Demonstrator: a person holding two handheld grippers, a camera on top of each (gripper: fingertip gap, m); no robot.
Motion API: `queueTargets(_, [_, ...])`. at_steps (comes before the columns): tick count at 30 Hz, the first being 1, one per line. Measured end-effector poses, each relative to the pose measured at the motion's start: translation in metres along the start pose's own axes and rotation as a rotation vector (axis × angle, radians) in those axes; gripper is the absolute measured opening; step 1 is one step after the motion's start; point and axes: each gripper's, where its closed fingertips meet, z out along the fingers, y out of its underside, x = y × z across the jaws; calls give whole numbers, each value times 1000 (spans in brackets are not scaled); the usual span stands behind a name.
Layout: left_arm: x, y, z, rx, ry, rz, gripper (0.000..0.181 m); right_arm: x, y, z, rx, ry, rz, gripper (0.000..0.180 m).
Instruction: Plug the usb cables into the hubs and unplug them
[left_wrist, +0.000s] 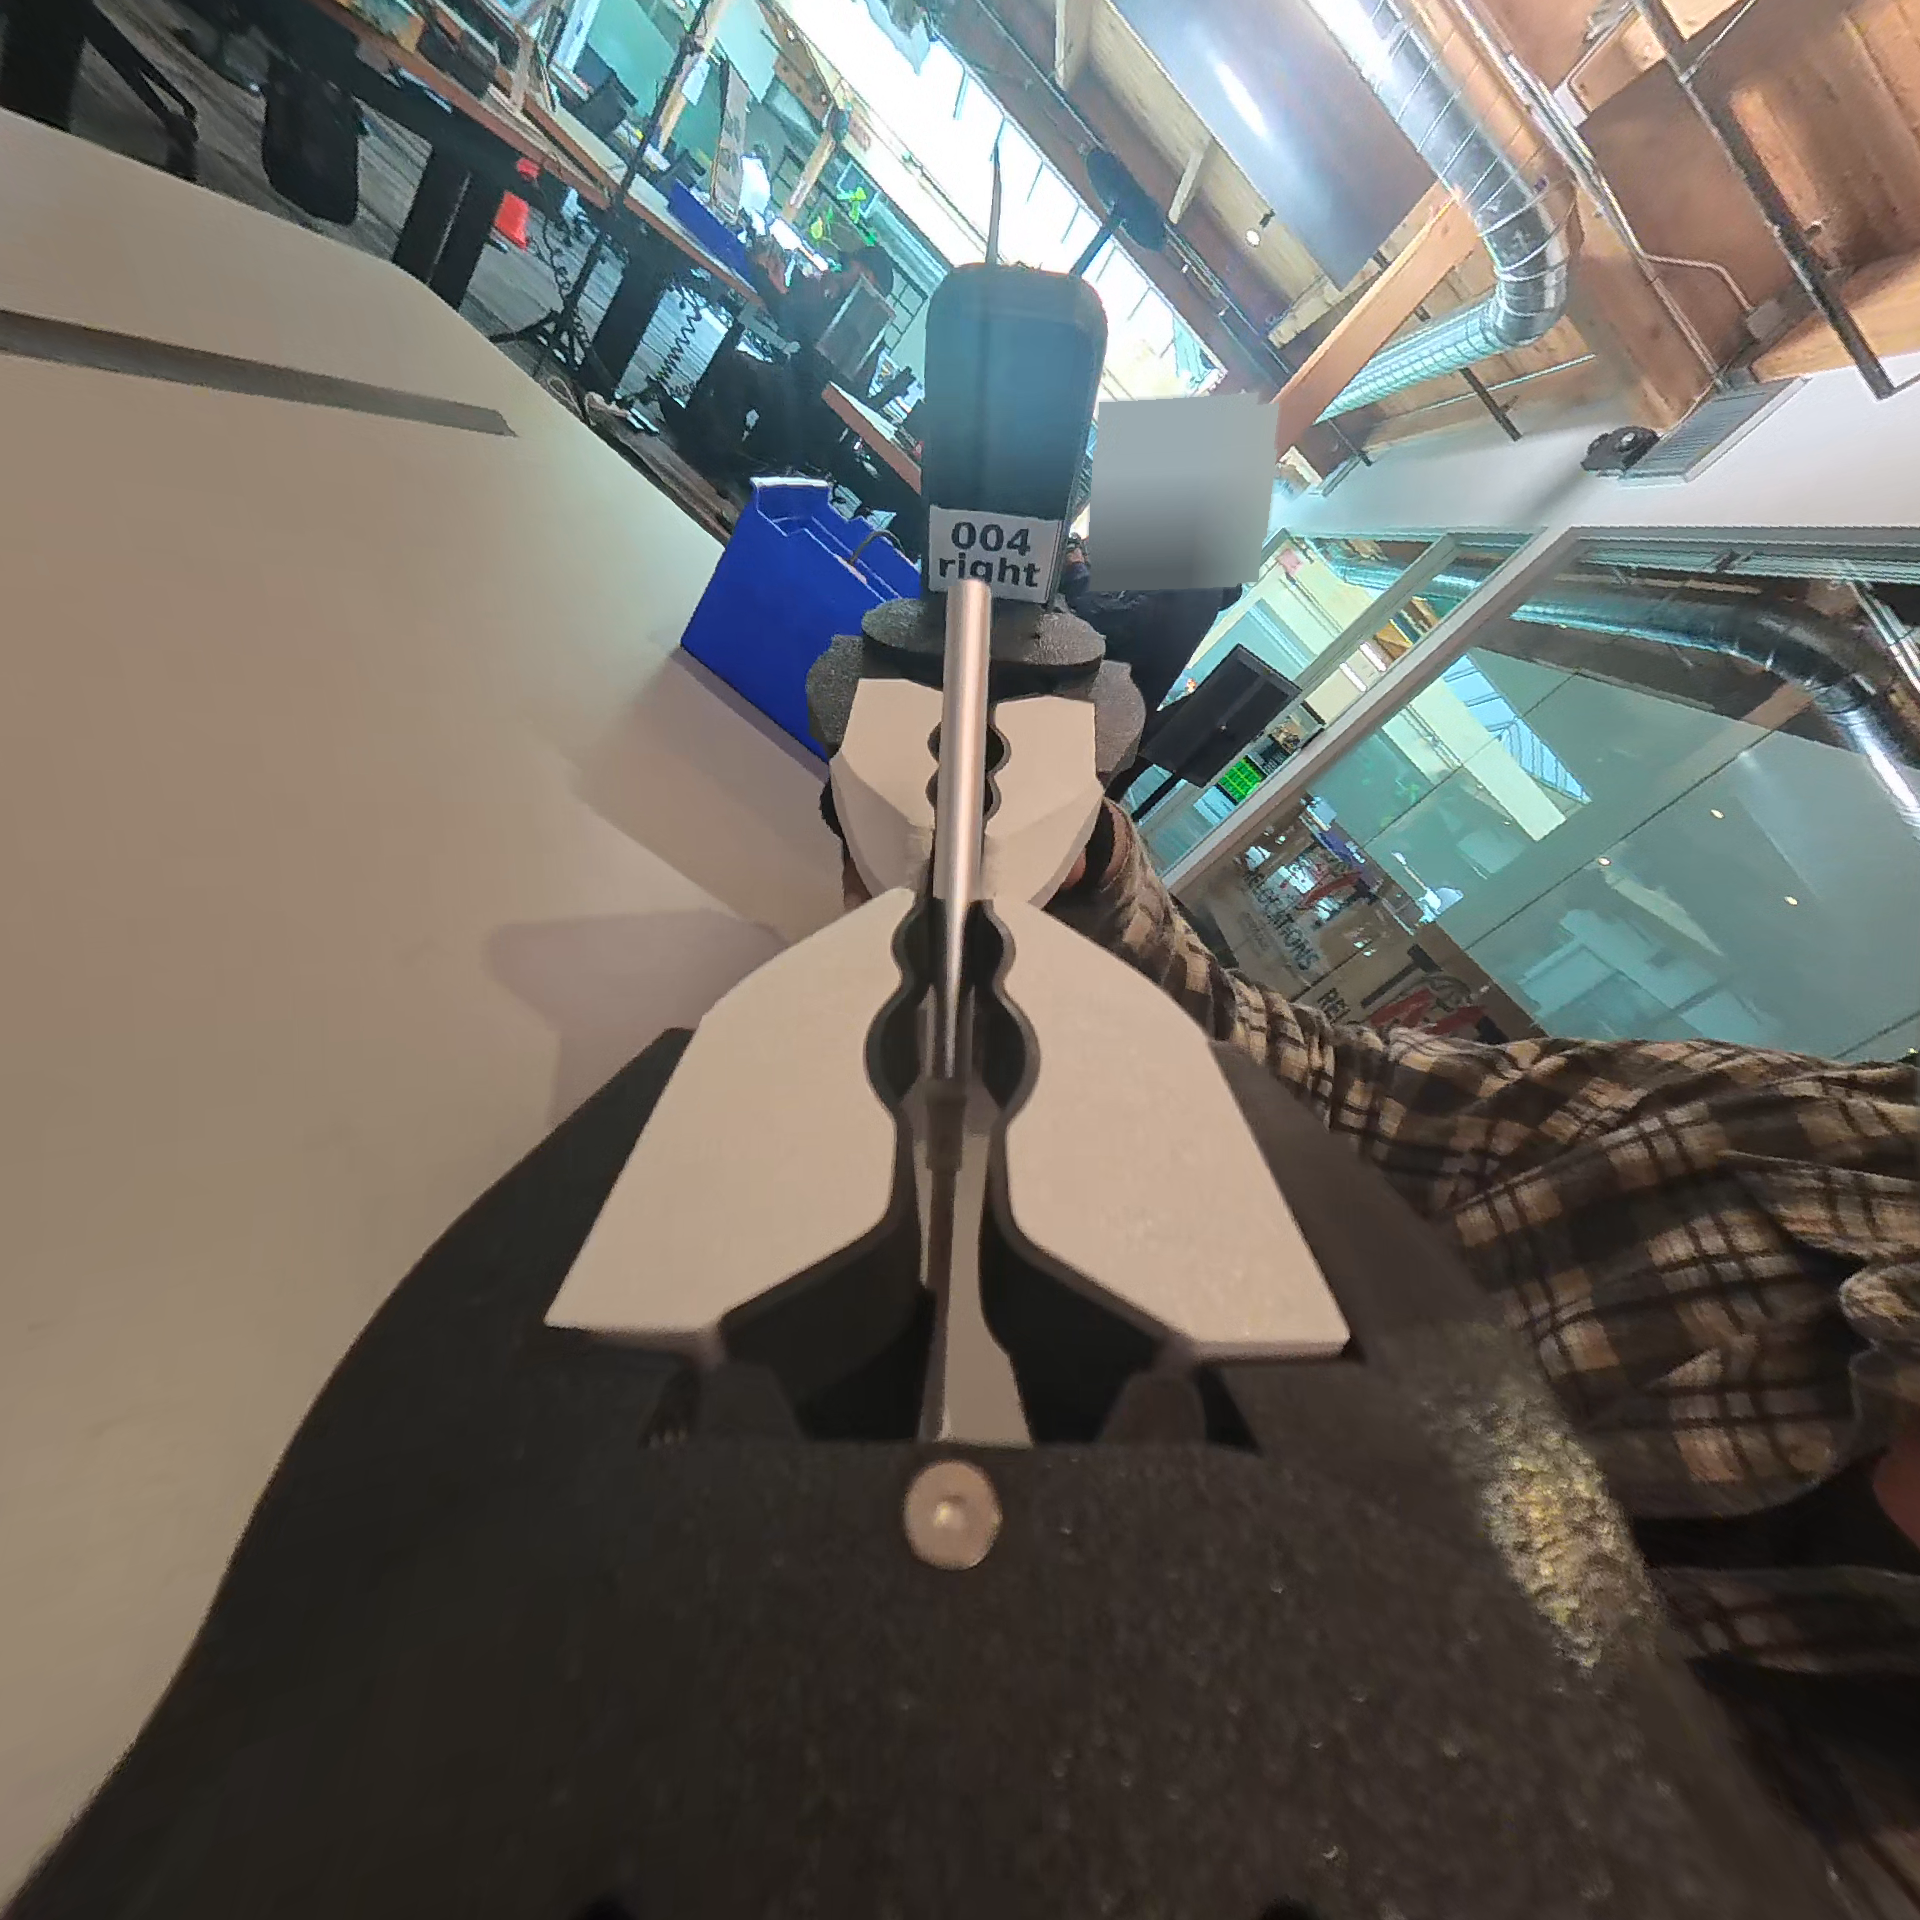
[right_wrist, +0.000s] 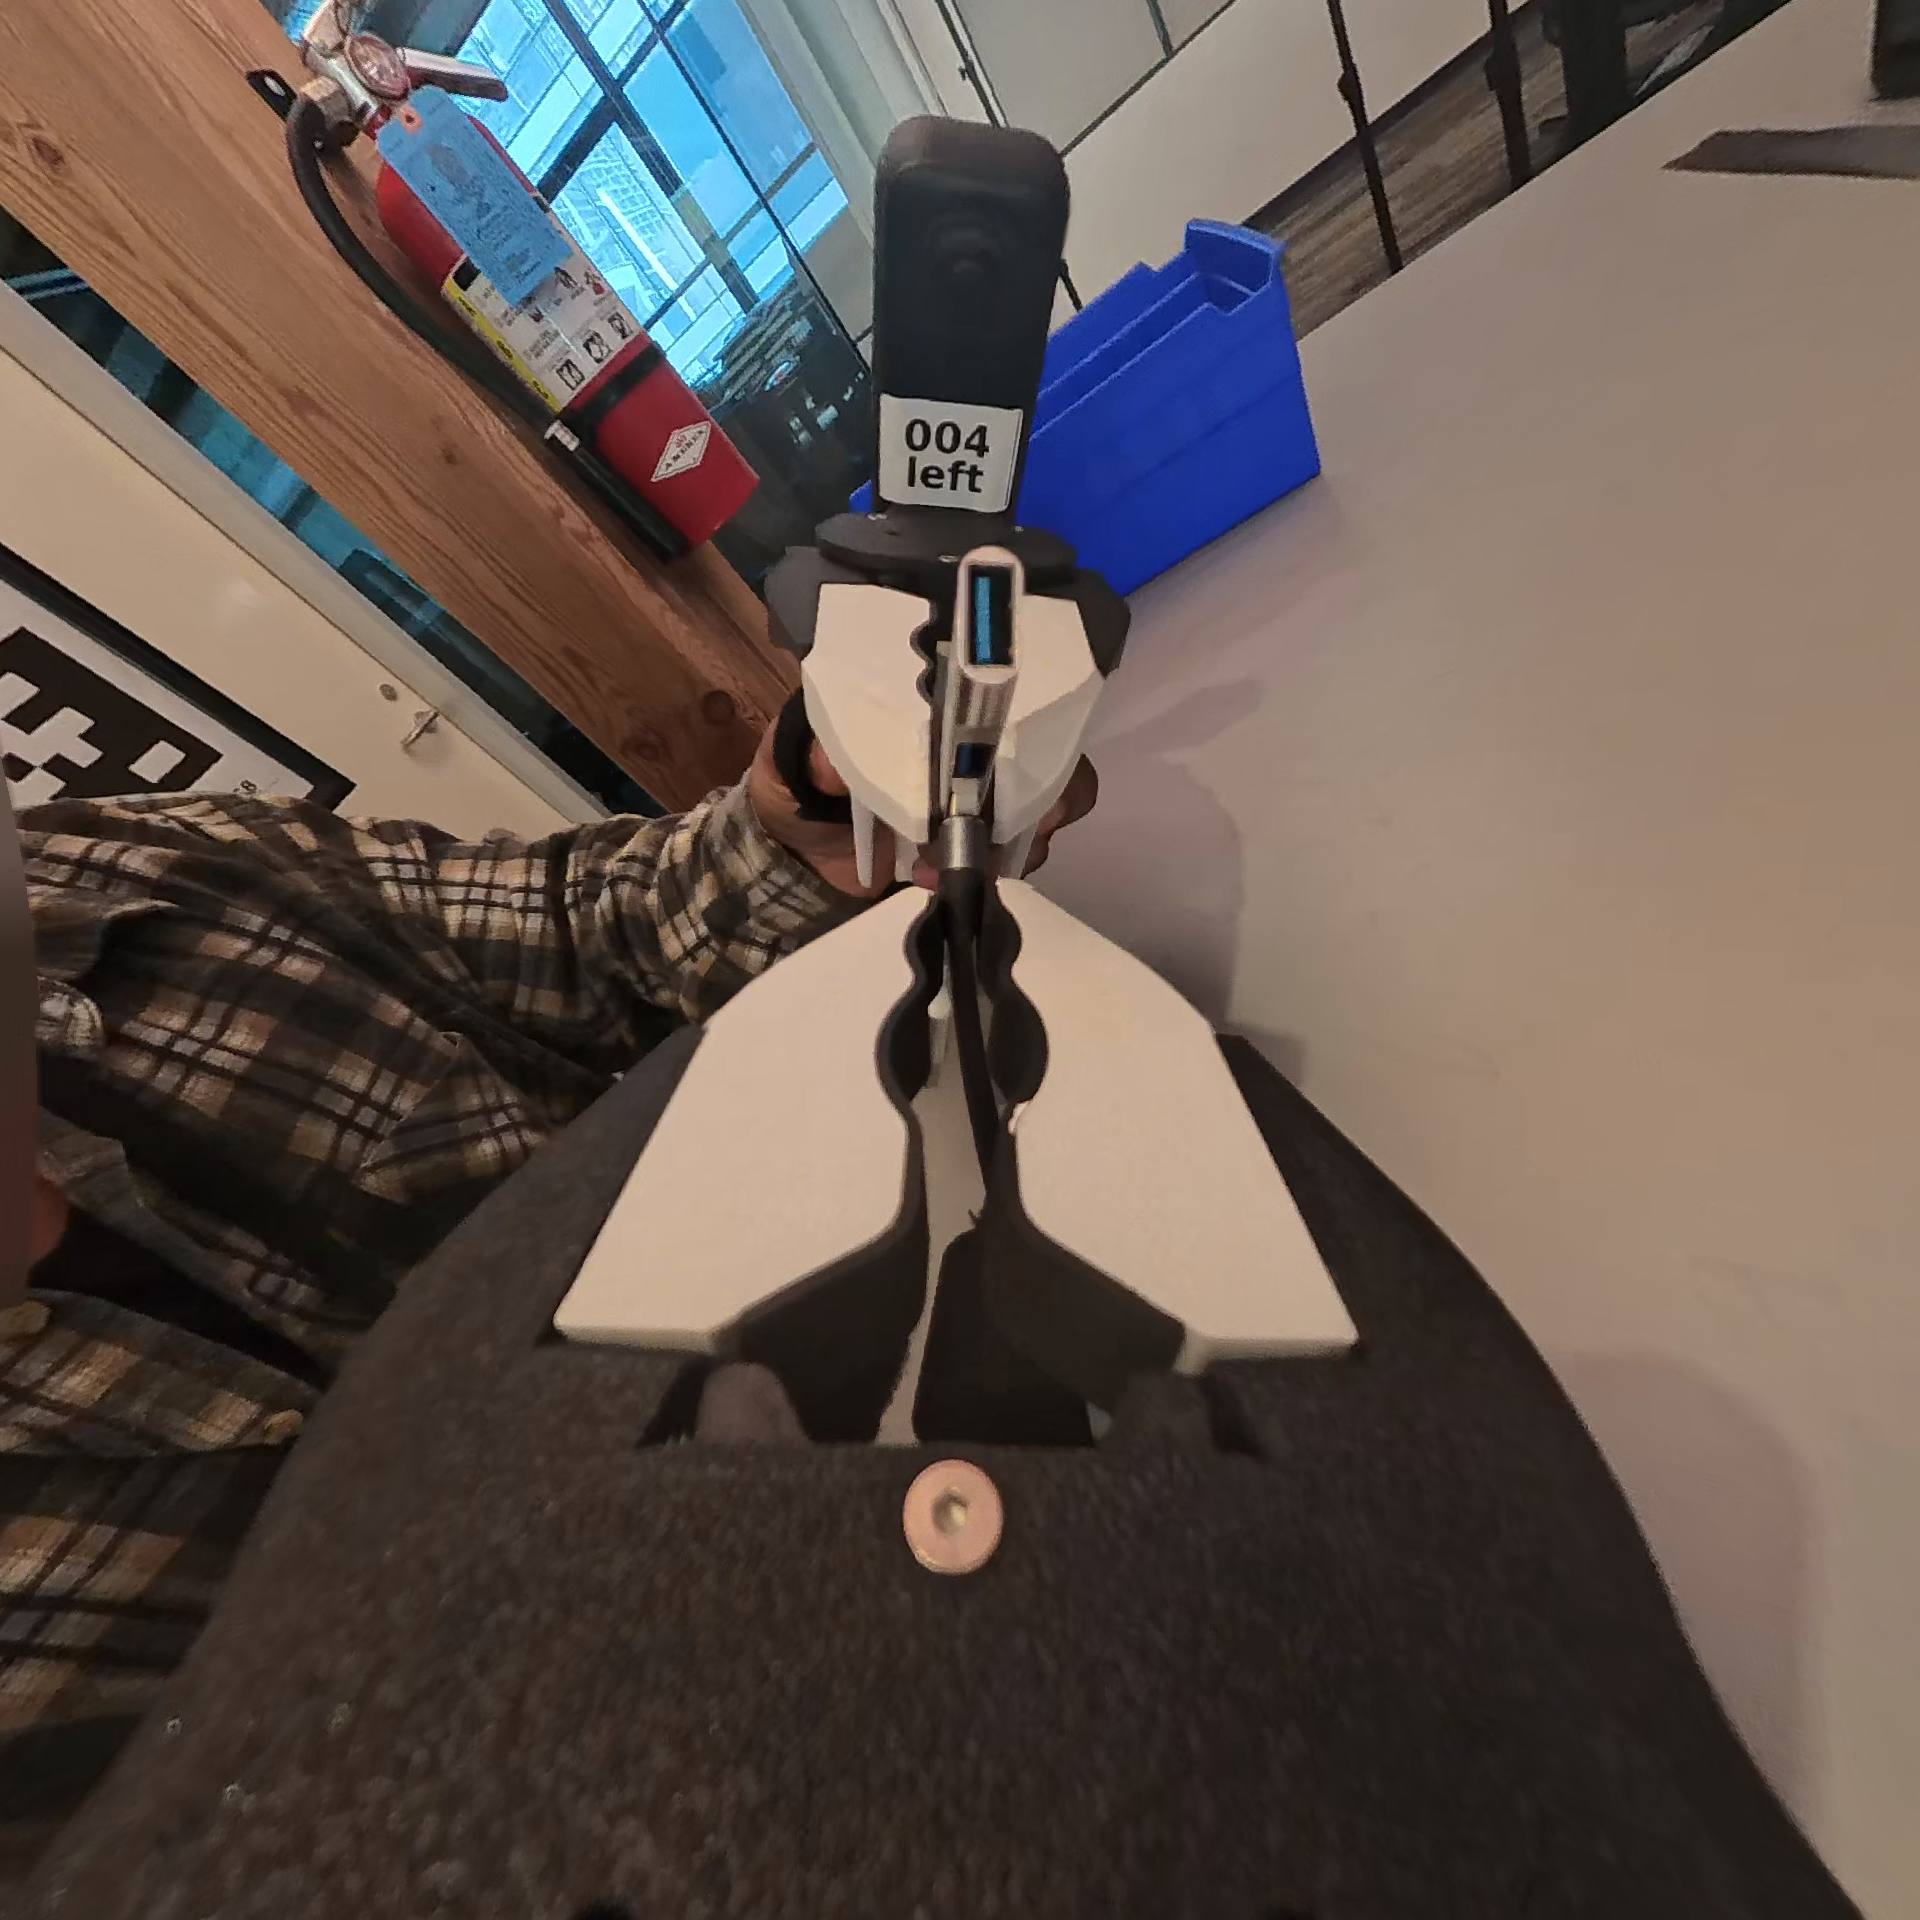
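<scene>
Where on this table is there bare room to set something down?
The white tabletop is bare everywhere beside the blue plastic bin. It is crowded only where the left hand-held gripper and right hand-held gripper meet at the silver USB hub and black cable.

Workshop-like lab: cluttered workbenches (left_wrist: 665, 208), exposed ducting (left_wrist: 1496, 281), fire extinguisher (right_wrist: 582, 343).

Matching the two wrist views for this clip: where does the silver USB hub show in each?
Left wrist view: the silver USB hub is a thin, edge-on bar running up the picture's centre.
Right wrist view: it is at upper centre, its blue end port facing the camera, with the black cable just below.
Shared landmark: the blue bin behind it.
</scene>
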Motion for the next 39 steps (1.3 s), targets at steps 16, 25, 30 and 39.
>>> queueTargets(16, [12, 0, 0, -45, 186, -46, 41, -7, 13, 11, -309, 62, -63, 6])
queueTargets(25, [11, -7, -7, -31, 89, 18, 7, -10, 4, 22, -235, 22, -11, 6])
queueTargets(30, [6, -2, -4, -60, 21, 28, 7, -7, 5, 16, -128, 24, 44, 5])
queueTargets(39, [13, 23, 12, -224, 38, 43, 7, -16, 27, -2, -226, -8, 117, 5])
